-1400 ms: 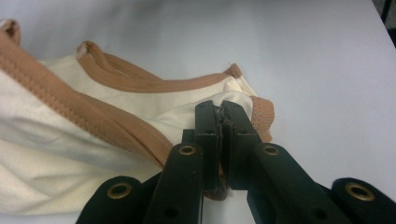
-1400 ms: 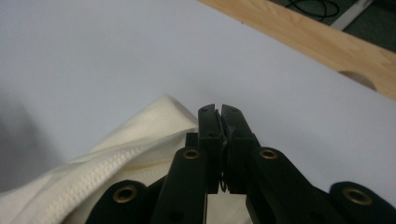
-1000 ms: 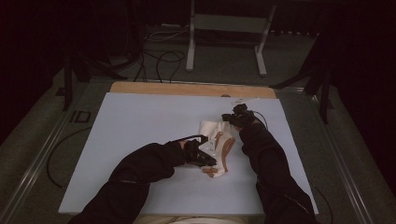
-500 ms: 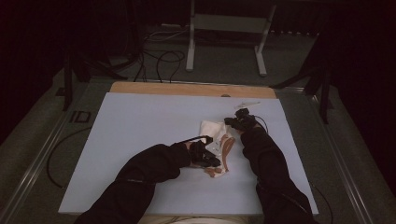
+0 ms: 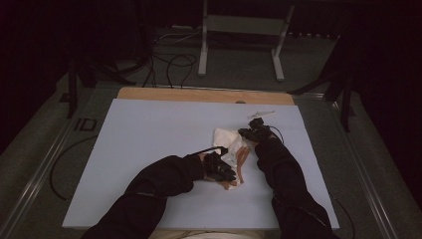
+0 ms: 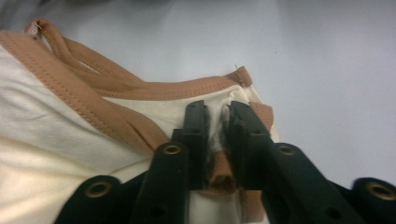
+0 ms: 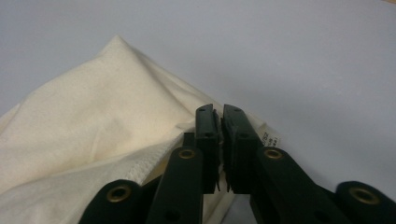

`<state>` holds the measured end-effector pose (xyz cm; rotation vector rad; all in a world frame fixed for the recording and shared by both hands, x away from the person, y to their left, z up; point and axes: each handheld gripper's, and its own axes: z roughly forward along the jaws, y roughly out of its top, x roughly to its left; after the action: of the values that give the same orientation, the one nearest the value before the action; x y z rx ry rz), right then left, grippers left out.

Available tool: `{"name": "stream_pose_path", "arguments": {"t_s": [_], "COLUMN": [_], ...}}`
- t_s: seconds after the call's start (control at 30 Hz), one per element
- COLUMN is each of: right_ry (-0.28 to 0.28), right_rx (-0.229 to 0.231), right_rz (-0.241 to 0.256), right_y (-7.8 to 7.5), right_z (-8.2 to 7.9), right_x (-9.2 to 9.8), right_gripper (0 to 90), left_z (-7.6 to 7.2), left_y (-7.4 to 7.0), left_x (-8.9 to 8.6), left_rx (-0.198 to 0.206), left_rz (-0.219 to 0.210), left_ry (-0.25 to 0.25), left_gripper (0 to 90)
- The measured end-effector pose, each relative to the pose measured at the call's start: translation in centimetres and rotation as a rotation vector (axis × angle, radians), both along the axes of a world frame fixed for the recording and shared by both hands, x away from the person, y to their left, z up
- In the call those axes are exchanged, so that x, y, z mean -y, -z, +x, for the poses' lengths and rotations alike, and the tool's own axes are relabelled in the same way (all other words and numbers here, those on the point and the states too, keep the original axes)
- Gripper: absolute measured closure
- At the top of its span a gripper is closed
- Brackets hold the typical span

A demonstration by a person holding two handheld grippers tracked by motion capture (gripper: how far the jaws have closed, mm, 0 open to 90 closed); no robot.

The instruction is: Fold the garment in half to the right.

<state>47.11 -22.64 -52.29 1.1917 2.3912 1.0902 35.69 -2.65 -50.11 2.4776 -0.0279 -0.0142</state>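
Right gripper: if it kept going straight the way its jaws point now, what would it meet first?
The right gripper is shut on the cream garment's hemmed edge. Straight ahead, past a thin strip of cloth and a small white label, lies only the bare white table. Depth is hard to judge, but the way looks free.

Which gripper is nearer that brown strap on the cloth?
Left. The left gripper is shut on the brown strap; the right gripper pinches the cloth at its plain cream edge, away from the strap.
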Motion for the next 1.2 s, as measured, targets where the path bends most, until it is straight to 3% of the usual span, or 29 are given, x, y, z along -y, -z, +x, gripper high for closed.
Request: {"name": "stream_pose_path", "arguments": {"t_s": [0.1, 0.3, 0.57, 0.67, 0.77, 0.93, 1.2], "right_ry": [0.005, 0.013, 0.001, -0.016, -0.043, -0.042, -0.031], "right_rx": [-0.003, 0.001, 0.034, 0.04, 0.039, 0.009, -0.107], "right_rz": [0.006, 0.031, 0.047, 0.071, 0.08, 0.104, 0.138], "right_y": [-0.4, -1.9, -4.9, -5.9, -6.6, -6.5, -4.7], "right_z": [-0.1, -0.4, -1.7, -2.5, -3.6, -5.5, -6.3], "right_x": [0.1, 0.6, 0.5, 0.2, -0.2, -0.3, 0.3], "right_gripper": [69.6, 54.3, 45.9, 44.8, 43.8, 40.2, 37.4], "left_z": [-0.2, -0.8, -1.6, -1.8, -2.0, -2.6, -4.3], "left_y": [-0.4, -1.4, -2.6, -3.2, -3.6, -3.9, -3.9], "left_x": [-0.4, -1.6, -3.7, -4.9, -6.4, -9.0, -13.2], "left_rx": [0.006, 0.023, 0.034, 0.024, 0.019, 0.023, 0.032], "left_rz": [-0.016, -0.07, -0.119, -0.152, -0.182, -0.241, -0.285], "left_ry": [-0.001, -0.035, -0.081, -0.109, -0.127, -0.201, -0.294], "left_gripper": [67.7, 52.6, 38.1, 29.0, 13.7, 1.1, 0.6]}}
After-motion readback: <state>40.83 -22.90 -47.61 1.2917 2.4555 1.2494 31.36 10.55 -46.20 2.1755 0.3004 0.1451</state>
